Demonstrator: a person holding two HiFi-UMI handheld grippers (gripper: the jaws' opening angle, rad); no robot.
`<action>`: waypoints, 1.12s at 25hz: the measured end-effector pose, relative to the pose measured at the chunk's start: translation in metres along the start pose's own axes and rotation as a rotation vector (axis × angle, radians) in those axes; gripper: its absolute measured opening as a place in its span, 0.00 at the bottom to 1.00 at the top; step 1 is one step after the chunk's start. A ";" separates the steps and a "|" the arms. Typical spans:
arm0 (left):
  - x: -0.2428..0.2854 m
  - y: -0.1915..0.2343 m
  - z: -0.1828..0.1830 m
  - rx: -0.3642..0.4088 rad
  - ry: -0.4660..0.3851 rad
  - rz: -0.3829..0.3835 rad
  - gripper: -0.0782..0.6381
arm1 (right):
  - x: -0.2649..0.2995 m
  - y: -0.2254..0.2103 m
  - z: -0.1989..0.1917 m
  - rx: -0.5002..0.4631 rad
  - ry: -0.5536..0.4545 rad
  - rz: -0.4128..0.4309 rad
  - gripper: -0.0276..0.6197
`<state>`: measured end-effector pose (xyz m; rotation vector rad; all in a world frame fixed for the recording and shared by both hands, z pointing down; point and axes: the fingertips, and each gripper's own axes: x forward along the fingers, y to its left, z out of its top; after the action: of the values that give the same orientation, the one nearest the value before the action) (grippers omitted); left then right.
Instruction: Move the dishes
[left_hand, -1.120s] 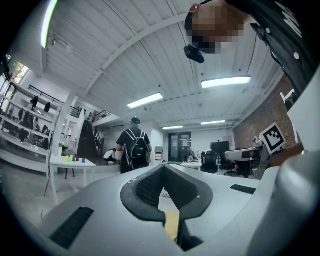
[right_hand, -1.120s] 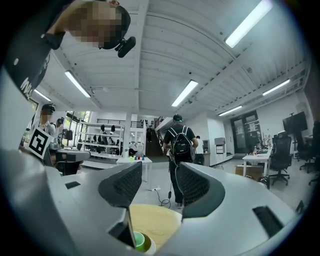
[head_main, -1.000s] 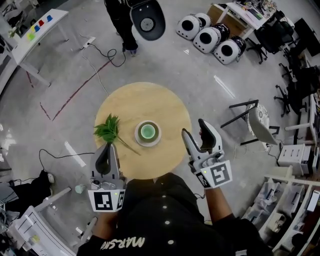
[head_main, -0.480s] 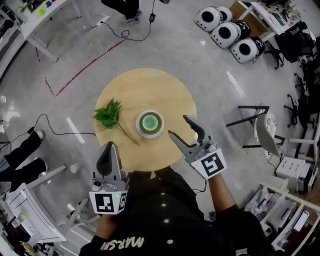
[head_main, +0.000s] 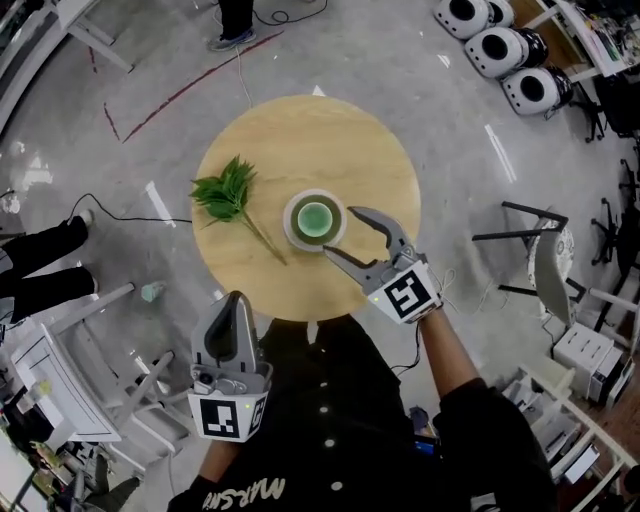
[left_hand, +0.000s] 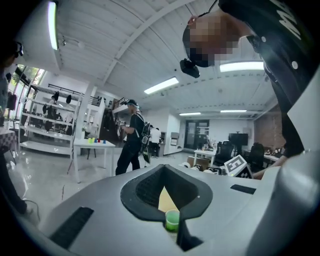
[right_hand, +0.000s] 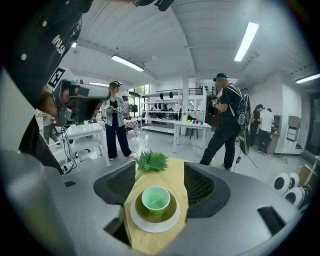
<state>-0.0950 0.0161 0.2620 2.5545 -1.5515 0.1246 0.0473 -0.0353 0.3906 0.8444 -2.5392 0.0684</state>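
Right, the right gripper (head_main: 338, 230) is hanging low over the near-right part of the round wooden table (head_main: 300, 130). Its jaws are standing wide apart, having just been opening, and no pad is pressing on anything. Straight ahead of those jaws the dishes are sitting in one stack: a green cup (head_main: 317, 217) in an olive saucer (right_hand: 170, 212), the saucer on a white plate (head_main: 290, 228). In the right gripper view the stack is showing in the gap between the two dark pads. From the head view the jaw tips are reaching just to the plate's near-right rim, one on each side of it, without closing on it.

Beyond the stack, further out and off to the gripper's left, a leafy sprig (head_main: 225, 192) is lying flat on the wood with its stem pointing back toward the plate – close to it, though I cannot tell whether the two are touching.

Now the left gripper (head_main: 237, 298) – it is hovering short of the table's near edge, over the floor, and pointing toward the table. Its jaws are closed tip to tip on nothing. In its own view the cup is peeping through the narrow slit between them, well ahead.

Past the table, a standing person with a backpack (right_hand: 227, 125) is facing away.
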 end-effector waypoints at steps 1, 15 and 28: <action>0.000 0.000 -0.005 -0.002 0.009 0.002 0.13 | 0.009 0.001 -0.008 -0.007 0.012 0.018 0.50; -0.002 0.001 -0.067 -0.060 0.113 0.041 0.13 | 0.088 0.019 -0.097 -0.065 0.130 0.162 0.59; -0.005 -0.005 -0.103 -0.124 0.202 0.068 0.13 | 0.110 0.021 -0.117 -0.149 0.153 0.204 0.64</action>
<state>-0.0923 0.0401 0.3627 2.3160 -1.5197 0.2762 0.0052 -0.0572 0.5460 0.5024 -2.4423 0.0078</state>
